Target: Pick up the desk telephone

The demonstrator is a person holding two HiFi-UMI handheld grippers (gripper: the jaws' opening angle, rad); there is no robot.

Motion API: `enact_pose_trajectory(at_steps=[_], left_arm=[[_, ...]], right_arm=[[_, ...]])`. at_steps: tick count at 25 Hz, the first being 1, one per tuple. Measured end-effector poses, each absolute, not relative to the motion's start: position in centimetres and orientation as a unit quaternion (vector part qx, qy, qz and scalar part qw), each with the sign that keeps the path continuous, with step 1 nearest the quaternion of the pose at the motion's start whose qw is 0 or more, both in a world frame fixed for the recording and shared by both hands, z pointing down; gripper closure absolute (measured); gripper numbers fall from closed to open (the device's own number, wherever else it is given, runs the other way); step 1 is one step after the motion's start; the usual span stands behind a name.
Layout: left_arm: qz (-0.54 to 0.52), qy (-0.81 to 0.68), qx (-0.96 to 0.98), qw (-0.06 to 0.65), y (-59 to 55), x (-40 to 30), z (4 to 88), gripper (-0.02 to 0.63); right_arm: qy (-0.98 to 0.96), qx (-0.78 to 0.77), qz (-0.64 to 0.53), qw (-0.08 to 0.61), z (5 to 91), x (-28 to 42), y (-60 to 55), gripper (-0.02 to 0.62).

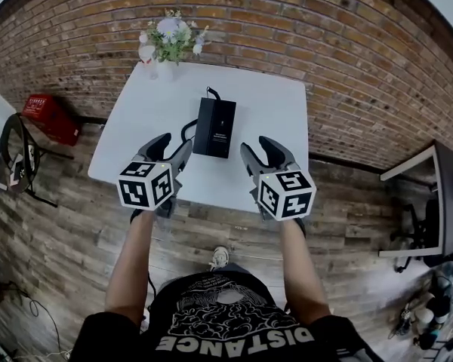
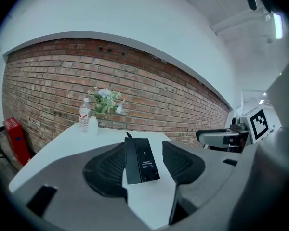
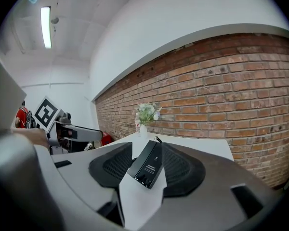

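White table (image 1: 275, 100), black desk telephone (image 1: 215, 127), cord (image 1: 186, 130) partly behind left tongs (image 1: 177, 142), right tongs (image 1: 255, 145), both apart, empty.

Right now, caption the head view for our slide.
Open left gripper and right gripper flank the desk telephone on white table.

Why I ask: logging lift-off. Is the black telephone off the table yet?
No, the black telephone lies flat on the white table in the head view.
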State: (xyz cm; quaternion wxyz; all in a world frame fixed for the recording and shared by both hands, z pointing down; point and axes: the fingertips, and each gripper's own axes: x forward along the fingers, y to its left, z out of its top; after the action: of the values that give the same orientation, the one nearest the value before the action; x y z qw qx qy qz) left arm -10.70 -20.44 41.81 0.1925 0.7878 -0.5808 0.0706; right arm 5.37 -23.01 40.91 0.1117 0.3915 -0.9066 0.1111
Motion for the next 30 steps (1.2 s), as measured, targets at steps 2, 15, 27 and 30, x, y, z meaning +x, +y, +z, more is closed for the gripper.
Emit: enact_pose_trajectory(at_steps=[2, 15, 27, 30], left_arm=[[0.072, -0.582, 0.786, 0.197, -21.5, -10.5, 41.9, 0.383], [0.086, -0.56, 0.785, 0.249, -26.5, -10.6, 45.3, 0.368], [0.078, -0.47, 0.796, 0.372, -32.6, -12.1, 52.4, 0.339], [0.084, -0.445, 0.8, 0.394, -34.0, -12.2, 53.9, 0.339]], right_arm=[[-0.908, 0.387, 0.115, 0.112, 41.1, 5.5, -24.1, 0.411], [-0.91, 0.359, 0.163, 0.123, 44.2, 4.5, -29.1, 0.359], [-0.89, 0.346, 0.246, 0.165, 50.9, 0.5, -33.2, 0.336], [-0.879, 0.348, 0.275, 0.175, 52.8, -0.4, -34.2, 0.336]])
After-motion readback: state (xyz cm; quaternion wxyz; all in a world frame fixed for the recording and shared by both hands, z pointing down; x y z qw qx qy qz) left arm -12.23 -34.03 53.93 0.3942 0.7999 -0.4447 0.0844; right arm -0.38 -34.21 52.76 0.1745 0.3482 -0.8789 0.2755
